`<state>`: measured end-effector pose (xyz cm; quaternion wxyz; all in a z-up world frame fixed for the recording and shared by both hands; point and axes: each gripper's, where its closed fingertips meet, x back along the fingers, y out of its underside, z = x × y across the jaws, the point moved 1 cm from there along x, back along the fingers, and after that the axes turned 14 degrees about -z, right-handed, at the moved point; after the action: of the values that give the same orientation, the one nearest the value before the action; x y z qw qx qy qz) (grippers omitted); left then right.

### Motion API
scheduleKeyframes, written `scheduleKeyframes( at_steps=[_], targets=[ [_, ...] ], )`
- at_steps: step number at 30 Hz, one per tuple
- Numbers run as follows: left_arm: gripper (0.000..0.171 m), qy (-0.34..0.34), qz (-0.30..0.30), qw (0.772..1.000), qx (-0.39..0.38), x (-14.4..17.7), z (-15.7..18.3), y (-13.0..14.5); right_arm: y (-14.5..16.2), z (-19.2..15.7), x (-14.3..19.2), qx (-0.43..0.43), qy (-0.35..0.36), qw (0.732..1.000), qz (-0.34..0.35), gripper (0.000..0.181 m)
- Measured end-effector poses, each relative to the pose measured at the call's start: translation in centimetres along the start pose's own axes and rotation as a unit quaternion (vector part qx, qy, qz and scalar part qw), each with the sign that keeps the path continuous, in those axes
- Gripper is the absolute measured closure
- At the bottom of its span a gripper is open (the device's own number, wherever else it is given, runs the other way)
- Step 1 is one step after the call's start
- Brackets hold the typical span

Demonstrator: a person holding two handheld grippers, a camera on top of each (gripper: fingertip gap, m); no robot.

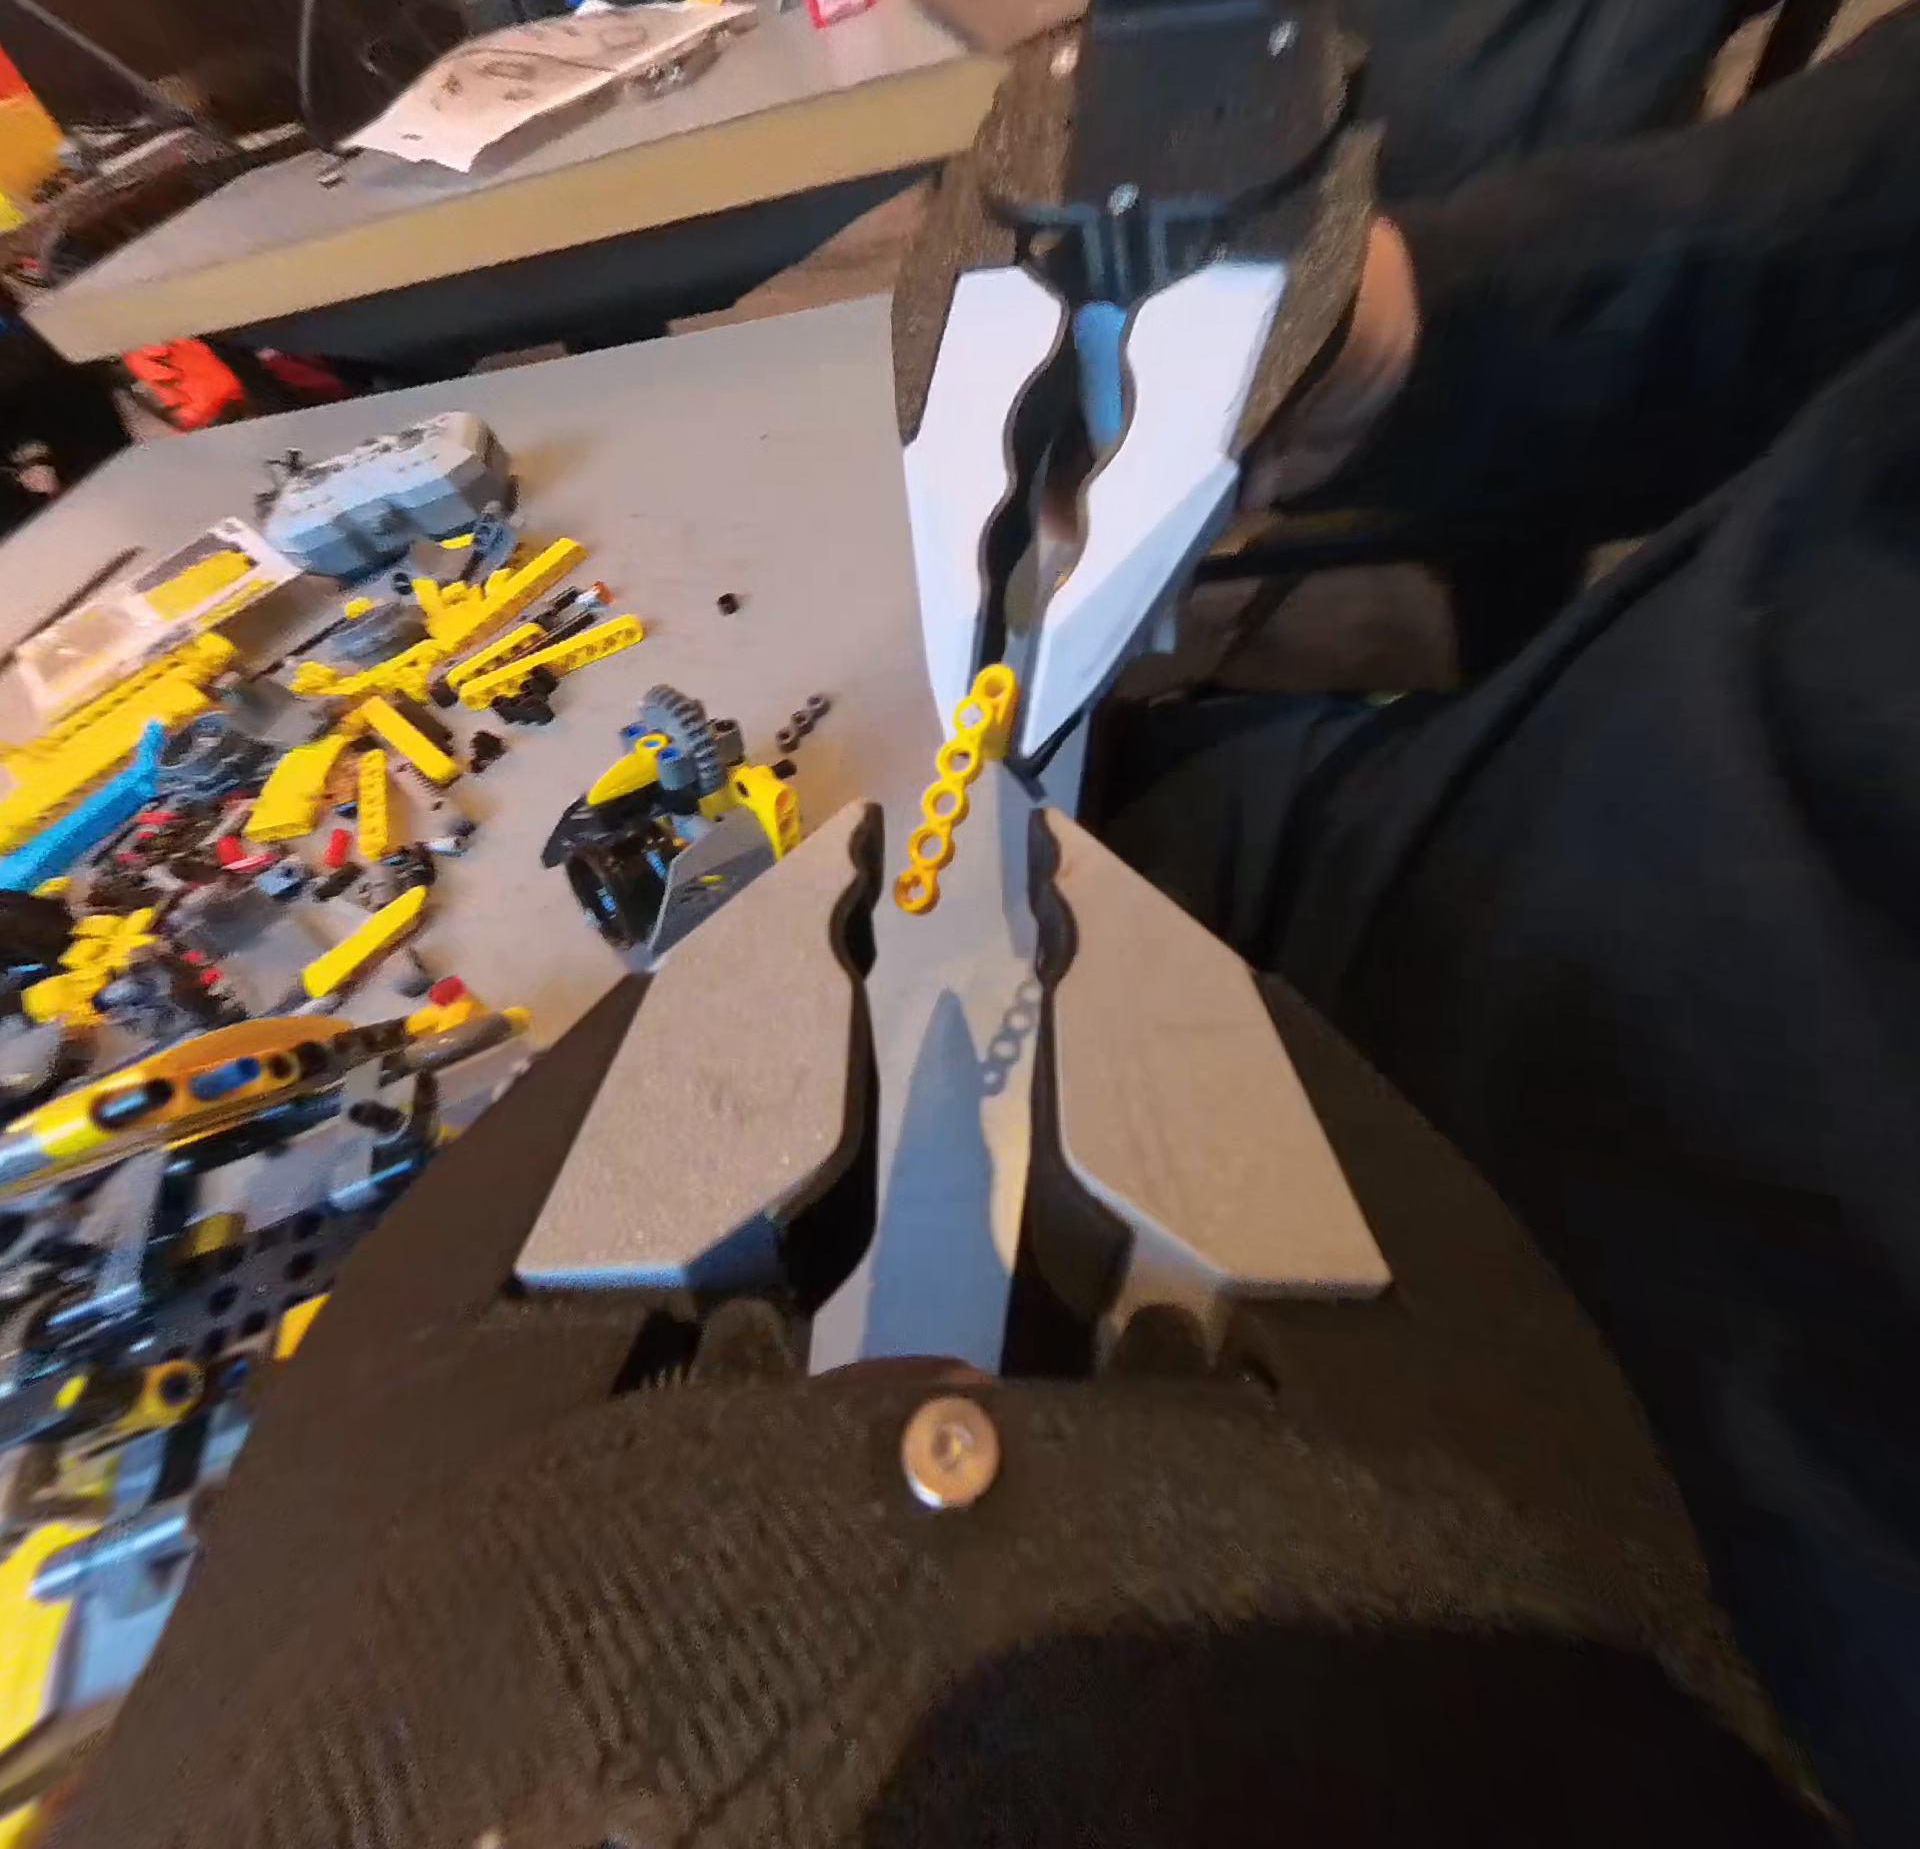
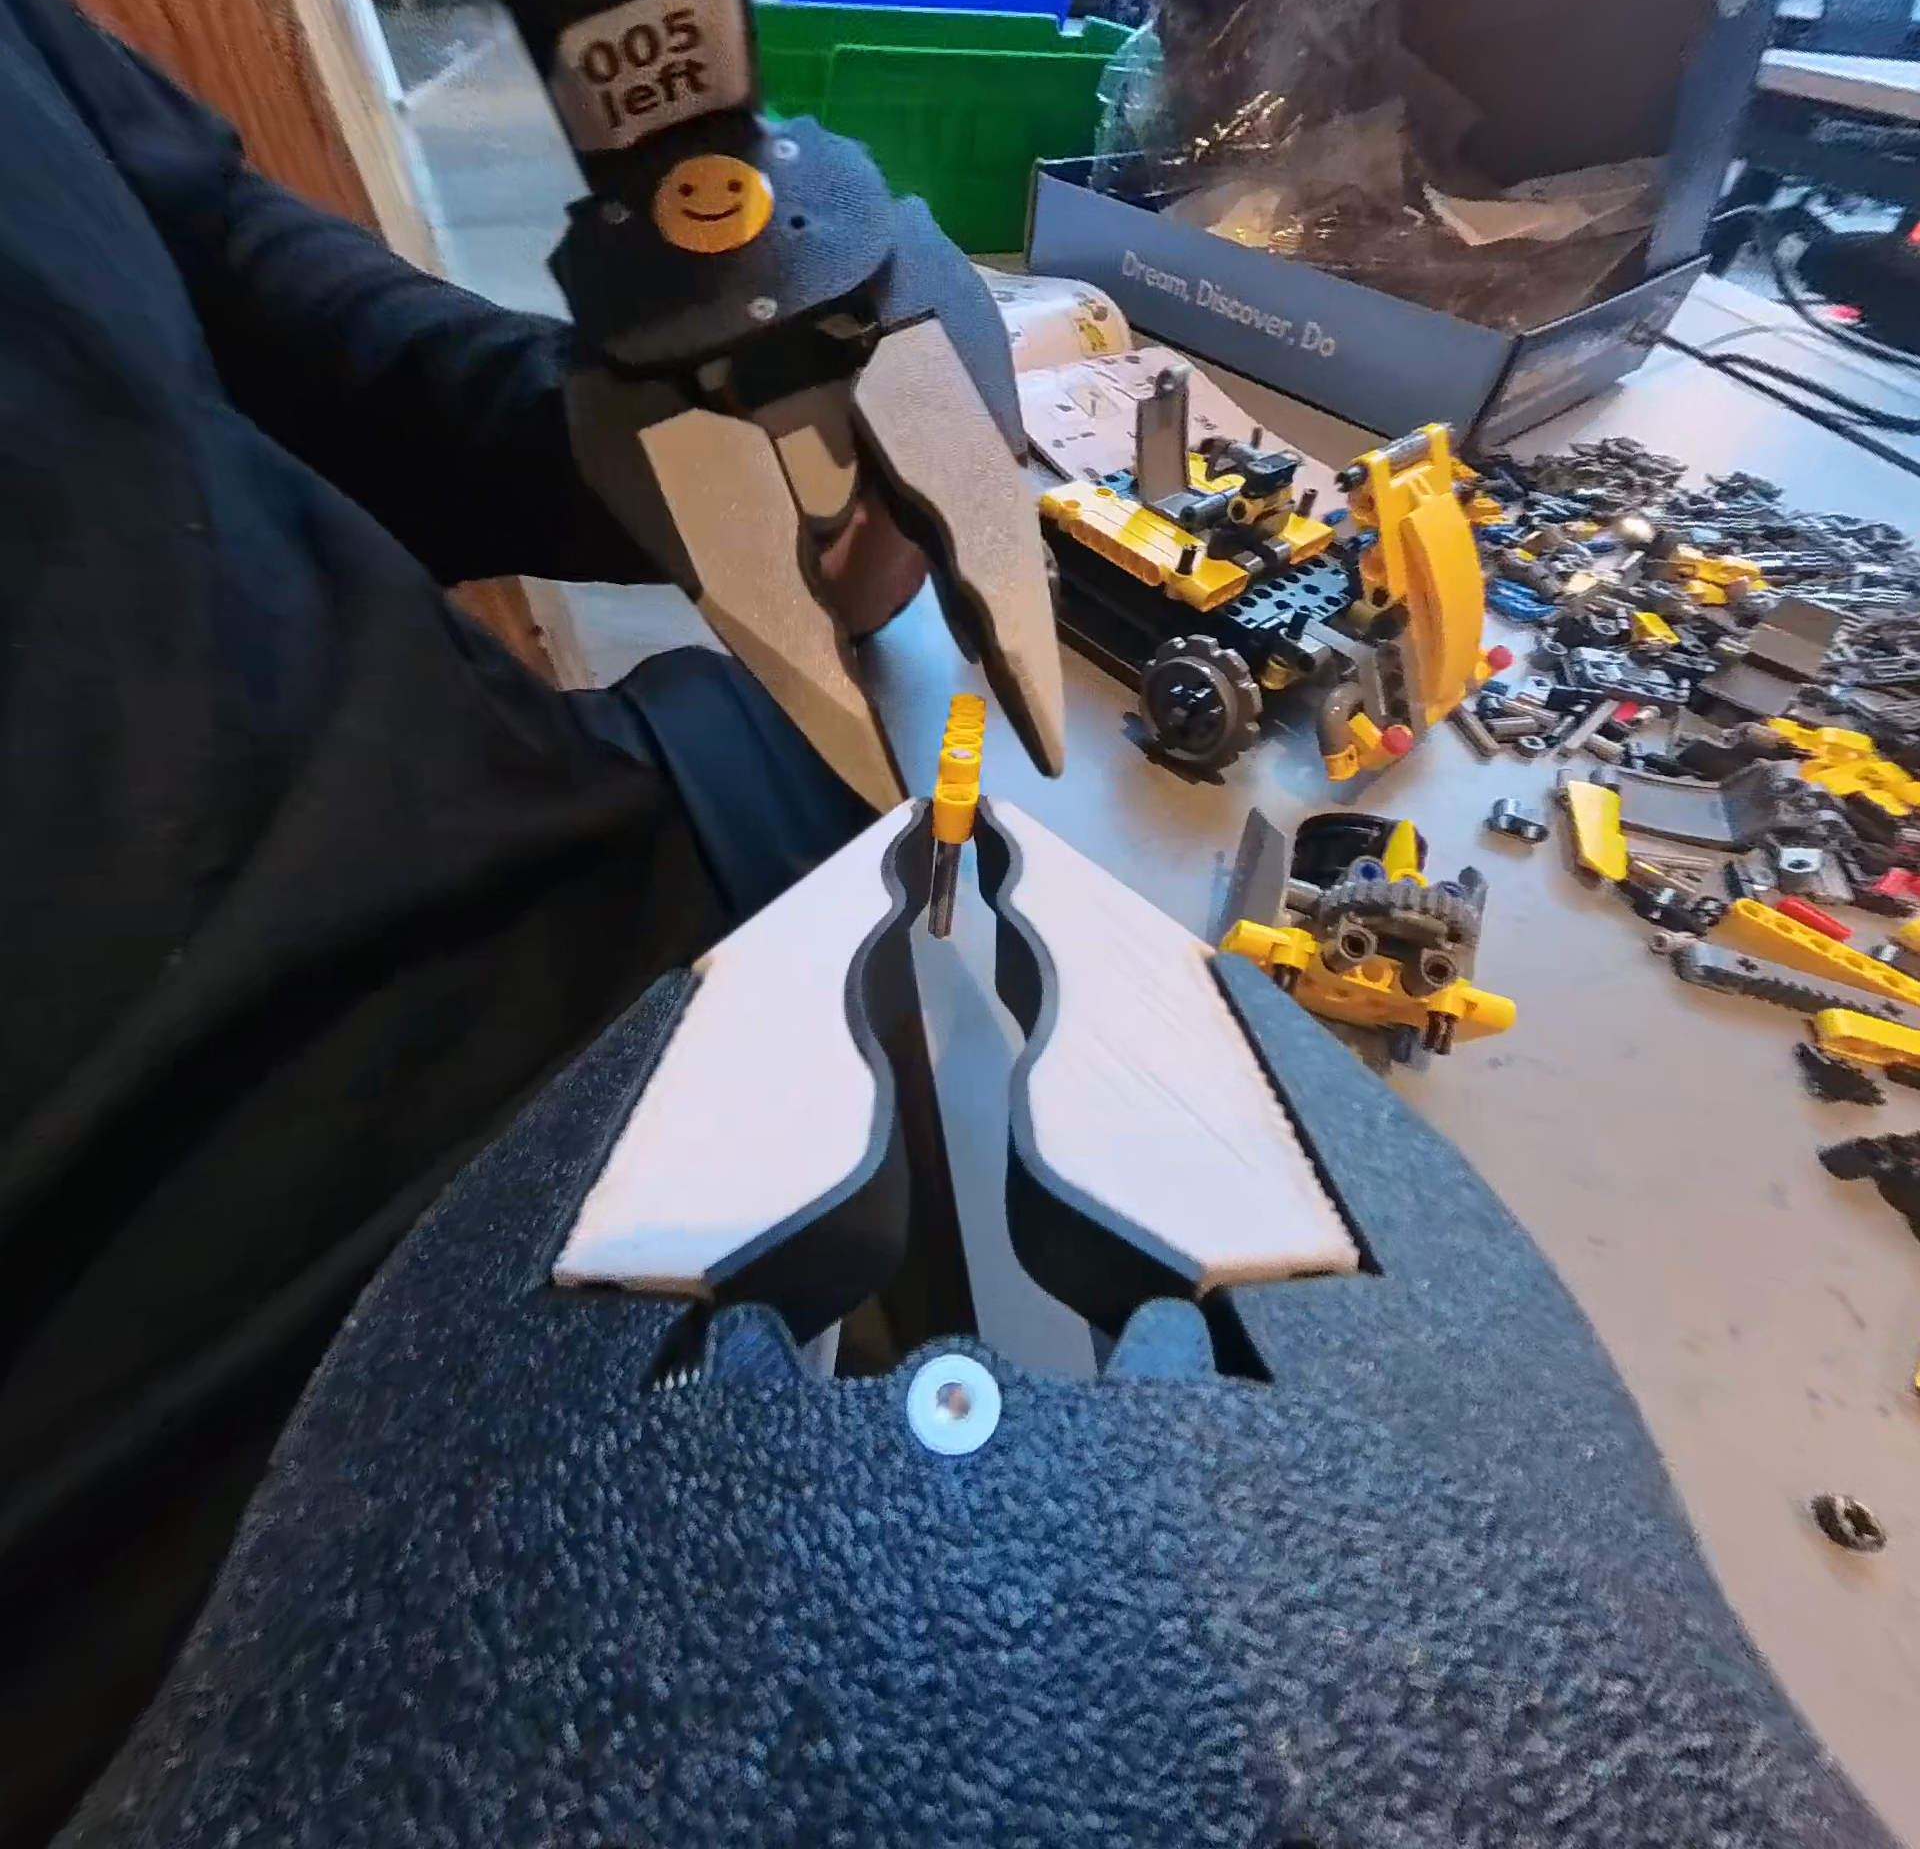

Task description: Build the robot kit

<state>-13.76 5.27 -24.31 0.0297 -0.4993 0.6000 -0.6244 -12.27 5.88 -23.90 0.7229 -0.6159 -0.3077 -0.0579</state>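
My right gripper (image 2: 956, 812) is shut on one end of a yellow beam with holes (image 2: 958, 750), held above the grey table's near edge (image 2: 1558, 1280). A dark pin (image 2: 940, 895) hangs from the beam between the right fingers. My left gripper (image 2: 966, 776) is open, its two fingers on either side of the beam's free end, apart from it. In the left wrist view the right gripper (image 1: 1013, 739) comes down from above with the beam (image 1: 951, 791) slanting toward my open left gripper (image 1: 945, 833).
A small yellow and grey gear assembly (image 1: 675, 812) (image 2: 1361, 937) sits nearby. A larger yellow and black vehicle build (image 2: 1247, 573) and a heap of loose parts (image 2: 1714, 656) (image 1: 312, 708) fill the table. A dark box (image 2: 1351, 272) stands behind. Dark clothing (image 1: 1610, 864) borders the table. My two grippers' fingertips are within a few centimetres of each other.
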Motion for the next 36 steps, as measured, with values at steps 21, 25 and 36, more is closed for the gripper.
scheduleKeyframes(
  at_steps=[21,25,36],
  targets=[
    [0.156,0.096,0.042,0.992,0.068,0.2,1.1,-0.6,-0.9,-0.7,-0.4,0.027,-0.037,0.999,-0.023,0.174],
    [0.156,0.095,0.038,0.993,0.067,0.1,1.1,-0.6,-0.8,-0.7,-0.5,0.022,-0.044,0.999,-0.024,0.174],
    [0.149,0.123,0.061,0.987,0.088,0.6,1.1,-1.1,-1.3,-0.5,-0.3,0.010,-0.054,0.998,-0.008,0.174]
  ],
)
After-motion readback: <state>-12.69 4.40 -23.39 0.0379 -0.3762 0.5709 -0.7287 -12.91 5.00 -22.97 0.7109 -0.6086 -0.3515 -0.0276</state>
